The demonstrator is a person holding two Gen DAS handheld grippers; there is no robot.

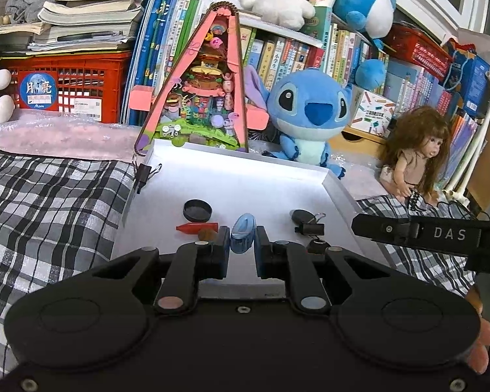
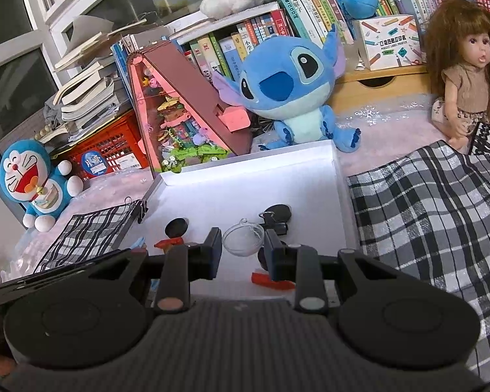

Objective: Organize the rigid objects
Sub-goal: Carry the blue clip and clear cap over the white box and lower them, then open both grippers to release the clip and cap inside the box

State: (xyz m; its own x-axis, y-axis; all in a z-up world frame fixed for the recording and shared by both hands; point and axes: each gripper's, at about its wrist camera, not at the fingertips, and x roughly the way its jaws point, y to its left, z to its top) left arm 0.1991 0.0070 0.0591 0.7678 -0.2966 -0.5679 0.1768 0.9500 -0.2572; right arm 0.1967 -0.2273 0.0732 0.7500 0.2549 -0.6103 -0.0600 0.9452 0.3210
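My left gripper (image 1: 242, 245) is clamped on a small translucent blue plastic piece (image 1: 243, 232), pads pinching it from both sides, held over the near end of the white tray (image 1: 334, 189). My right gripper (image 2: 241, 248) is closed on a clear plastic half-sphere (image 2: 243, 237), jaws narrow with the dome between them, also over the tray's near end. In the left wrist view the right gripper's finger, marked DAS, pokes in from the right edge. Loose in the tray: a black round lid (image 1: 197, 210) at left, a red crayon-like piece (image 1: 197, 227) just in front of it, a small brown round thing (image 1: 207, 235) touching my left finger, cannot tell what it is. To the right, a dark oval disc (image 1: 301, 217) and a black binder clip (image 1: 310, 228) just beside it. Right wrist view shows 1 more red piece (image 2: 271, 281) under my right finger. Another binder clip (image 1: 143, 176) grips the tray's left rim. Checked cloth (image 1: 49, 202) flanks the tray on both sides. Behind it: a blue plush (image 1: 310, 111), a pink triangular diorama (image 1: 205, 88), a doll (image 1: 418, 156).
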